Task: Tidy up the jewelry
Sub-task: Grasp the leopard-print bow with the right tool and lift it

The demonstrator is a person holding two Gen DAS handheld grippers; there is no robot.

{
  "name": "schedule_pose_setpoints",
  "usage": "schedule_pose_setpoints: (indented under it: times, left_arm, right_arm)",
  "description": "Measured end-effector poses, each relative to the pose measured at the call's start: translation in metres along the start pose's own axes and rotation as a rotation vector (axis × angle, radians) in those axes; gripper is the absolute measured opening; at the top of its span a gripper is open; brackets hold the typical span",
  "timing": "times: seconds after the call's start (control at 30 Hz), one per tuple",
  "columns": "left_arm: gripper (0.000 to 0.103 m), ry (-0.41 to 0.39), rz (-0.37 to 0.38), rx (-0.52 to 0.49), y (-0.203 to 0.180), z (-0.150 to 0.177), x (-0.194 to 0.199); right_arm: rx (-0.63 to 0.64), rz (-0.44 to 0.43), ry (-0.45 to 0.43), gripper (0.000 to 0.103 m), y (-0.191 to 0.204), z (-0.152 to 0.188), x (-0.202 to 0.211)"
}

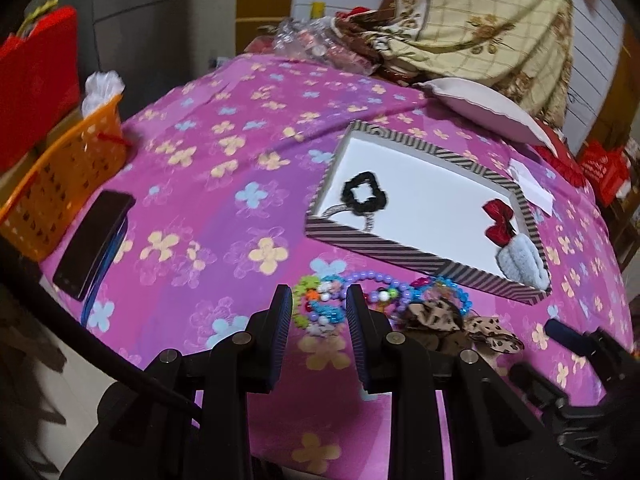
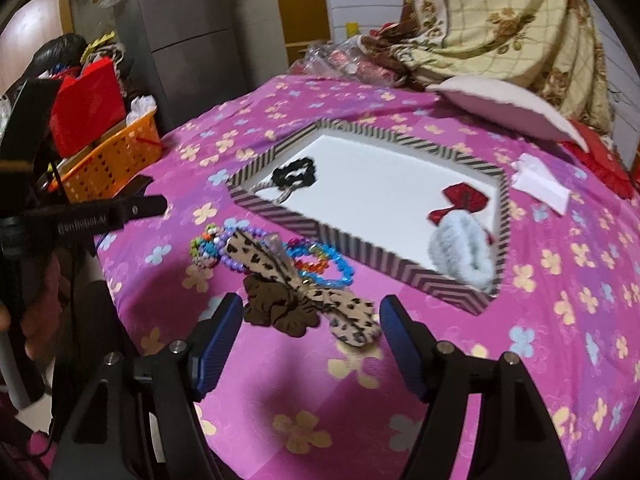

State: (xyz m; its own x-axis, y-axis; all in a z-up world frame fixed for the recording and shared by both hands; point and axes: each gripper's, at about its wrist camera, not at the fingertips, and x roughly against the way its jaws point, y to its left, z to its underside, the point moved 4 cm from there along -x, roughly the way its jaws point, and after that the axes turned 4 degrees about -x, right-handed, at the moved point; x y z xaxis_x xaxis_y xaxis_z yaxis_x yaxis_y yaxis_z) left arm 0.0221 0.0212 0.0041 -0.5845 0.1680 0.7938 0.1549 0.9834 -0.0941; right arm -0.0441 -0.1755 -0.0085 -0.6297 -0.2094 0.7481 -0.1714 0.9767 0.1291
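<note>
Beaded bracelets (image 1: pixel 362 300) lie tangled with a leopard bow (image 2: pixel 320 304) on the bed (image 2: pixel 540 320), just before the striped tray (image 2: pixel 280 210). Left gripper (image 1: pixel 320 312), jaws narrow and empty, straddles beads; lifting one could drag neighbours. Right gripper (image 2: pixel 312 340) gapes wide, empty. Bed edge sits close left.

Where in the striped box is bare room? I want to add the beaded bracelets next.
The white middle of the striped box, between black scrunchie and red bow, is bare. The right corner is crowded by the fluffy scrunchie.
</note>
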Motion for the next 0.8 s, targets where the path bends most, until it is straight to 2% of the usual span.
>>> schedule_pose_setpoints:
  times: [0.13,0.27,0.4,0.43,0.47,0.53,0.57,0.8]
  left_arm:
    - [0.030,0.015,0.001,0.043,0.016,0.001,-0.004]
    - [0.030,0.042,-0.002,0.069,0.030,0.002,-0.013]
    - [0.030,0.081,0.014,0.107,0.041,0.004,-0.025]
    - [0.031,0.095,0.021,0.112,0.041,0.005,-0.030]
    - [0.032,0.112,0.032,0.119,0.041,0.006,-0.035]
    - [0.032,0.137,0.049,0.138,0.042,0.008,-0.043]
    - [0.032,0.153,0.058,0.150,0.042,0.009,-0.048]
    - [0.032,0.209,0.066,0.154,0.045,0.014,-0.067]
  right_arm:
    - [0.081,-0.019,0.053,0.074,0.012,-0.001,-0.030]
    - [0.187,0.007,0.098,0.074,0.022,-0.002,-0.057]
    - [0.229,0.022,0.133,0.074,0.020,-0.002,-0.078]
    - [0.221,0.012,0.146,0.072,0.018,-0.002,-0.082]
    - [0.203,-0.008,0.157,0.059,0.016,-0.001,-0.086]
    - [0.164,-0.046,0.149,0.044,0.013,0.000,-0.085]
    - [0.150,-0.053,0.139,0.040,0.012,0.000,-0.084]
    - [0.052,-0.078,0.066,0.037,-0.003,0.005,-0.050]
